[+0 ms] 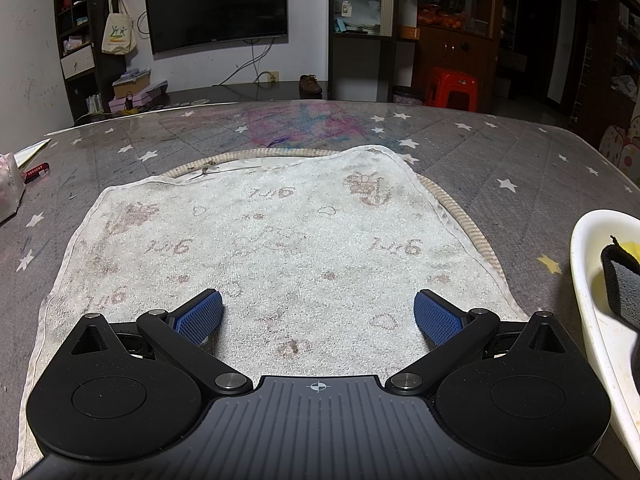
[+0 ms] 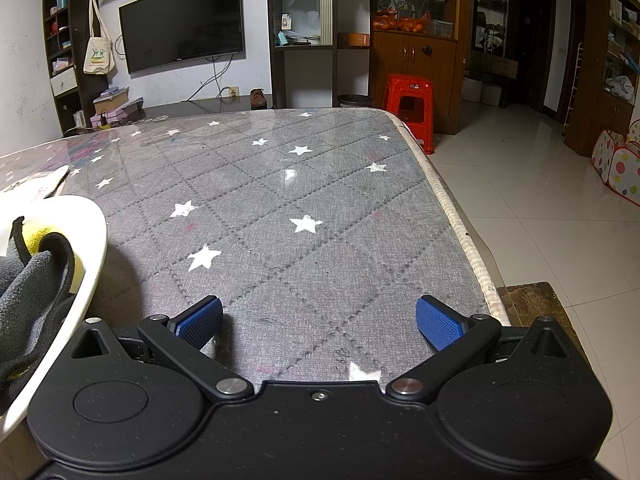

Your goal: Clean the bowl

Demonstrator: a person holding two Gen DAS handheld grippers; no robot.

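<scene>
Only the left wrist view shows the stained white towel (image 1: pixel 264 256) spread on the desk (image 1: pixel 120 136) under the left gripper (image 1: pixel 318 314), jaws spread and empty. Only the right wrist view shows the red stool (image 2: pixel 410 108) far right. The right gripper (image 2: pixel 319 322) is likewise spread wide. One white bowl (image 2: pixel 94 240), holding one grey cloth (image 2: pixel 30 300), sits between the grippers.

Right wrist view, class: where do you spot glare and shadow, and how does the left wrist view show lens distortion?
Right wrist view: bright glare patch on the glossy table cover; the white bowl casts a dark shadow beside it. Left wrist view: fisheye bends the TV and table edge into curves.
</scene>
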